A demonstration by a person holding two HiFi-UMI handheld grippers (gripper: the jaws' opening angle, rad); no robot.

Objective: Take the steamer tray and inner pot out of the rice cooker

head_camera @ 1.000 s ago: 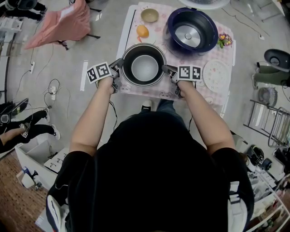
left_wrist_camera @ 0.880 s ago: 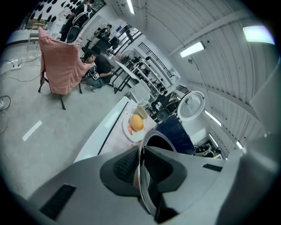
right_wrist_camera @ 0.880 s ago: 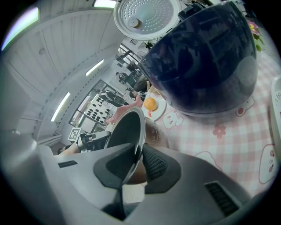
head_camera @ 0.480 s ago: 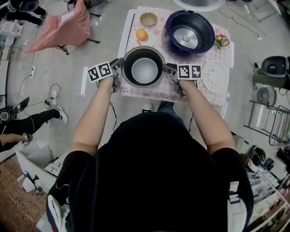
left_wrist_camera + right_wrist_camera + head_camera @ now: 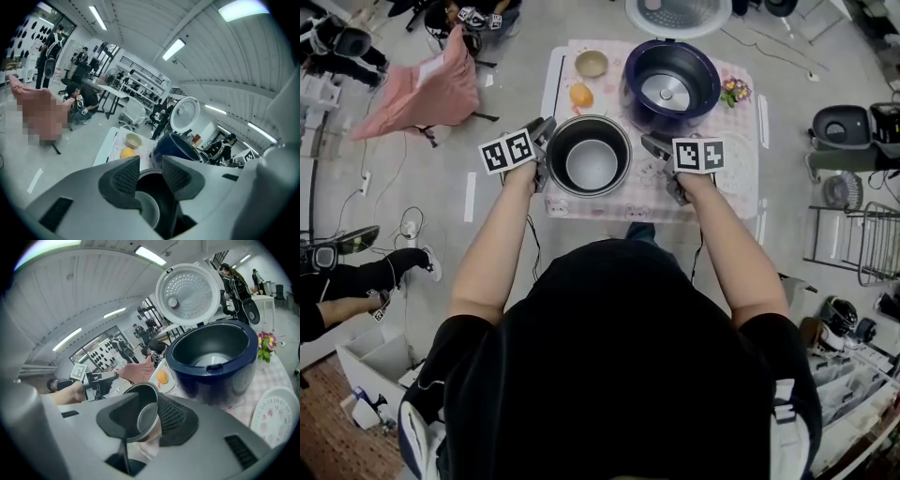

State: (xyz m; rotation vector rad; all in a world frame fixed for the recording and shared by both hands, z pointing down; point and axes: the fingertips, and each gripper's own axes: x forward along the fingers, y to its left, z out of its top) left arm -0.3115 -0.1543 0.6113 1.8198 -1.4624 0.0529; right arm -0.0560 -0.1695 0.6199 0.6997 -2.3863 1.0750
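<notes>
**Inner pot is out of the cooker and standing on the table, with both grippers off it.**

The table (image 5: 745, 141) carries the open rice cooker (image 5: 670, 86) at the back, its well empty. The inner pot (image 5: 589, 156) stands upright at the near edge, probably set there for easy reach. The left gripper (image 5: 151, 171) and right gripper (image 5: 152, 416) flank its rim. Their jaws have just been opening and grip nothing, which reads as a release. A white dish (image 5: 276, 416) may be the steamer tray.

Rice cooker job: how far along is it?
Nearly done. The inner pot stands on the table, outside the rice cooker, whose well is empty. A white tray lies beside it. The jaws of the left gripper and right gripper have just been opening, gripping nothing. Little seems left.
</notes>
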